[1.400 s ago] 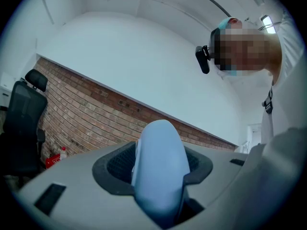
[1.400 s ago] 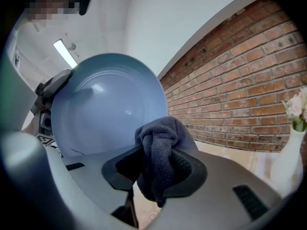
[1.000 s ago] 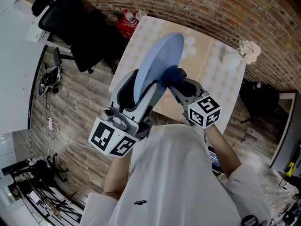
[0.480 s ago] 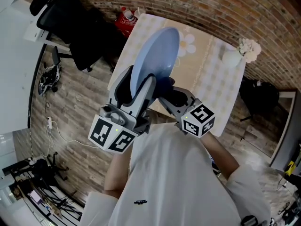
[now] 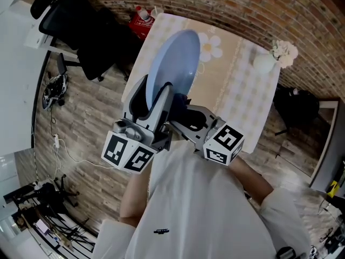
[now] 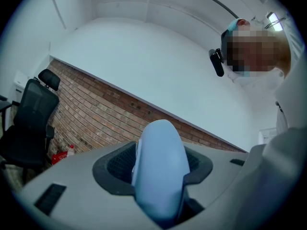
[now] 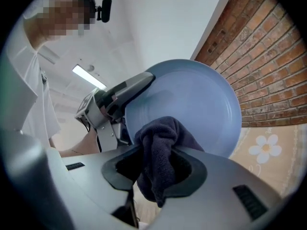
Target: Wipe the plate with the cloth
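Note:
A pale blue plate (image 5: 173,66) is held up on edge above the table, my left gripper (image 5: 161,99) shut on its near rim. Seen edge-on in the left gripper view, the plate (image 6: 159,169) fills the gap between the jaws. My right gripper (image 5: 183,117) is shut on a dark navy cloth (image 7: 160,155). The cloth presses against the lower part of the plate's face (image 7: 192,104), close to the left gripper (image 7: 120,97). In the head view the cloth (image 5: 180,114) is mostly hidden behind the two grippers.
A table with a checked, flower-printed cloth (image 5: 237,85) lies below. A white vase of flowers (image 5: 272,58) stands at its far right corner. A black office chair (image 5: 86,31) and a red bag with a bottle (image 5: 143,20) are at the left, by the brick wall (image 5: 242,9).
My right gripper has slid the cloth down the plate's face towards me and to the left. The plate has tipped a little further left in the left gripper.

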The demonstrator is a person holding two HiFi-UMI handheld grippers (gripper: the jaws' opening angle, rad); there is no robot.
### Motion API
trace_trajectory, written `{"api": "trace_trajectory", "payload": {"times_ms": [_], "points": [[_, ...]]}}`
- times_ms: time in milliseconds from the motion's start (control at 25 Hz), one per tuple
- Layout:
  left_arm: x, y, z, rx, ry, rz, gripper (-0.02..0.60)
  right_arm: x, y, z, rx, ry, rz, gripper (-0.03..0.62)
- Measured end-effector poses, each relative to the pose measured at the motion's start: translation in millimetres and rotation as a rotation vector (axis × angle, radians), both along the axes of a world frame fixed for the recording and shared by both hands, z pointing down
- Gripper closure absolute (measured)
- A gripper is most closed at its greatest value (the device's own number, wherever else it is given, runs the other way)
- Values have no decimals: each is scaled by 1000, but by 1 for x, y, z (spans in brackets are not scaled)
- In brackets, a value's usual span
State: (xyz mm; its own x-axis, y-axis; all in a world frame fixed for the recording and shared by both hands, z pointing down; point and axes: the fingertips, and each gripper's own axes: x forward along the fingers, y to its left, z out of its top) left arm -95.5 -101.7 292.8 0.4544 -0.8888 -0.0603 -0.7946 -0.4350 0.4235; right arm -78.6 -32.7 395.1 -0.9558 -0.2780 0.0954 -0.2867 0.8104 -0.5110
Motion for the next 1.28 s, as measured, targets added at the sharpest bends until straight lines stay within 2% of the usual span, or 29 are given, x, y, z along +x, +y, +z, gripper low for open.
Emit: {"api": "trace_trajectory", "payload": {"times_ms": [280, 560, 720, 880, 1280], "points": [[4, 14, 8, -21, 10, 35, 351, -9, 13, -28, 69, -85, -69, 451], [19, 26, 17, -37, 3, 81, 351, -2, 13, -46, 93, -143, -66, 450], [26, 29, 26, -55, -31, 103, 351, 4, 10, -40, 84, -142, -34, 450], [27, 32, 30, -66, -29, 97, 351, 11, 7, -35, 82, -125, -4, 451], [7, 34, 35, -83, -49, 41, 351, 59, -41, -40, 123, -94, 179, 450]]}}
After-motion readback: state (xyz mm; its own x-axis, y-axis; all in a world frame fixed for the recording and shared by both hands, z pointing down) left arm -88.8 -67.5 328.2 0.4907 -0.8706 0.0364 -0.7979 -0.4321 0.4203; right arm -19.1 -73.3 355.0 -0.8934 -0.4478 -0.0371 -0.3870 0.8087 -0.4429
